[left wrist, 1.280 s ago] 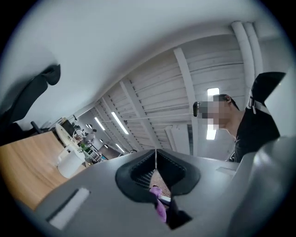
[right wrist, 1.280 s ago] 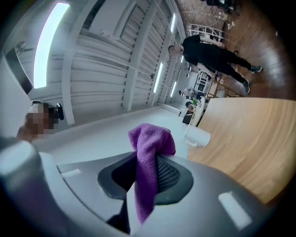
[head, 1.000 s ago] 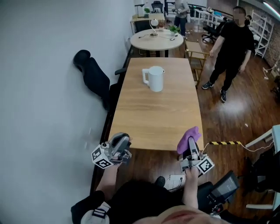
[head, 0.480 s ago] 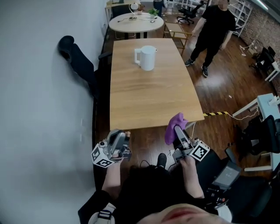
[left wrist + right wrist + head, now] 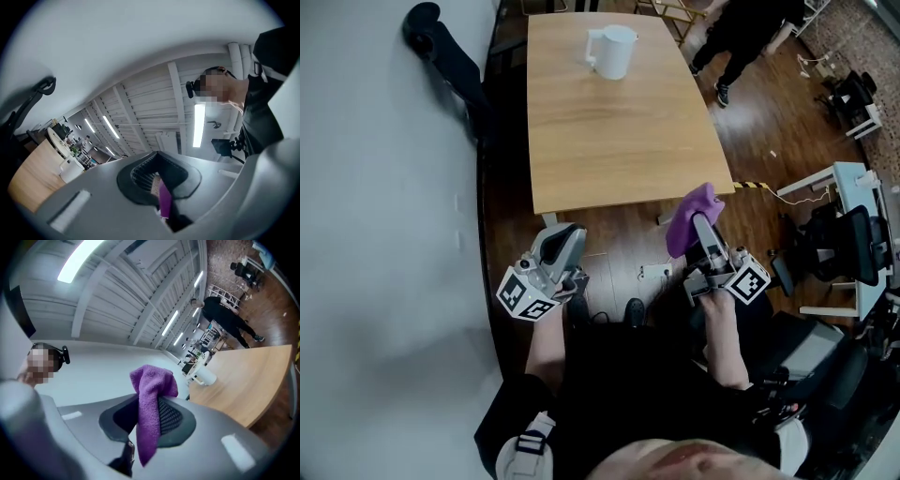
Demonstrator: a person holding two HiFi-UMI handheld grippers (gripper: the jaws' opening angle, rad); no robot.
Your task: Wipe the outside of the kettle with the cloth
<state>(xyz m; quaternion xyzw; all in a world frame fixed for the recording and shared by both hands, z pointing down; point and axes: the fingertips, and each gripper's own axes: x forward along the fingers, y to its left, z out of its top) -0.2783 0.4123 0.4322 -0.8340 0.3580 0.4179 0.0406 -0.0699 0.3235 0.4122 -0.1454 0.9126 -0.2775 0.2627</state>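
Reading right gripper [image 5: 705, 223] as clamped on the purple cloth [image 5: 692, 211]. Confirmed in the right gripper view: fold pinched between the pads, bunch standing above the tips, tail hanging below. Reading left gripper [image 5: 565, 242] as closed, nothing carried in the head view. Thin purple sliver at its jaw seam in the left gripper view, nature unclear.

Kettle [image 5: 612, 49] at top centre of the head view, upright near the far end of the table [image 5: 609, 150], handle toward frame left. Both grippers low in frame, off the near table edge, over the floor. Well apart from the kettle, bare tabletop in between, nothing on it along the way.

Key relation for the coming move: from the cloth hand, kettle up-frame and somewhat left. Long axis of the right gripper aimed up-frame with a slight leftward lean, so roughly on that line. In the right gripper view, kettle [image 5: 205, 376] small, just right of the cloth bunch.

Neither hand clearly nearer. Left gripper more directly below the kettle's column, right gripper offset to frame right. Judging left as the natural hand to steady the handle side, right to wipe the frame-right flank. Judging by the gap, no wiping begun.

Bystander [image 5: 741, 23] at top right, near the far table corner.
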